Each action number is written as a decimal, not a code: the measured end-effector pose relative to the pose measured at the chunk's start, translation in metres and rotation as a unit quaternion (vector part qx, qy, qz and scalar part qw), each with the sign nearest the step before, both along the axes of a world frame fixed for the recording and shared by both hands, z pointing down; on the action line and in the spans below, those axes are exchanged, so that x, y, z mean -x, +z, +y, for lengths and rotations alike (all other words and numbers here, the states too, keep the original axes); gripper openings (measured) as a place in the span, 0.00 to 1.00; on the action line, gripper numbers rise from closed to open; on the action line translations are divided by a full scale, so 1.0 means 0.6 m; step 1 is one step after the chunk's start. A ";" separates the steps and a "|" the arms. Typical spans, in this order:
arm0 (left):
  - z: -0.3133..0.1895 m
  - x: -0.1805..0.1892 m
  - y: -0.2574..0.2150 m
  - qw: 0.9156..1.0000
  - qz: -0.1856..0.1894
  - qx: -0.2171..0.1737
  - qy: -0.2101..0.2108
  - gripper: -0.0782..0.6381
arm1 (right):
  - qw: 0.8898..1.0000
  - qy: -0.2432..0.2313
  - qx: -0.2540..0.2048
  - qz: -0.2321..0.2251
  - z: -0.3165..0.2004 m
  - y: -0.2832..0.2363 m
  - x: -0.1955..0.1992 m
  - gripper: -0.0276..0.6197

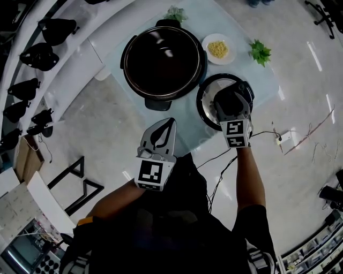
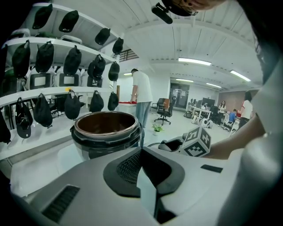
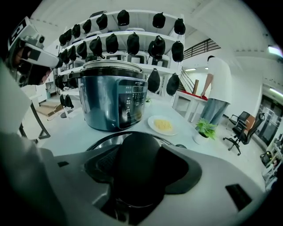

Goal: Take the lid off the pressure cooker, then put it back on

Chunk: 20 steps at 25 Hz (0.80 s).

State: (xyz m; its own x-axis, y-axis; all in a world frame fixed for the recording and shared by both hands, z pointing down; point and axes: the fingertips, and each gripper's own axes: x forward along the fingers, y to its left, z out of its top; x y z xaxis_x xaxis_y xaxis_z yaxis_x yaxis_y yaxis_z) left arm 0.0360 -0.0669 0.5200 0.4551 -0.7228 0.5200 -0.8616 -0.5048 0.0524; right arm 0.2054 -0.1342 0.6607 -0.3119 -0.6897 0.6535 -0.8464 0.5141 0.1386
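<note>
The pressure cooker [image 1: 163,61] stands open on the pale table, its dark inner pot showing; it also appears in the left gripper view [image 2: 106,132] and the right gripper view [image 3: 110,99]. Its lid [image 1: 208,101] lies flat on the table just right of the cooker. My right gripper [image 1: 231,101] sits over the lid and is shut on the lid's black handle [image 3: 137,163], which fills the space between the jaws. My left gripper [image 1: 167,126] hovers at the table's near edge, short of the cooker, shut with nothing in it [image 2: 148,190].
A white plate with yellow food [image 1: 218,49] and a small green plant [image 1: 260,52] stand behind the lid. A second plant [image 1: 175,13] is behind the cooker. Shelves of black caps [image 1: 32,53] run along the left. A cable [image 1: 268,134] trails on the floor. A person [image 2: 141,95] stands far off.
</note>
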 end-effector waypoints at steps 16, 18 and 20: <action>0.026 0.024 -0.049 0.999 0.029 -0.029 -0.001 0.12 | 0.998 0.059 -0.021 0.005 0.038 -0.104 0.003 0.49; 0.036 0.027 -0.061 0.999 0.031 -0.035 0.000 0.12 | 0.997 0.070 -0.031 -0.005 0.053 -0.133 0.011 0.45; 0.047 0.030 -0.075 0.999 0.034 -0.042 0.002 0.12 | 0.996 0.083 -0.040 -0.016 0.072 -0.162 0.022 0.41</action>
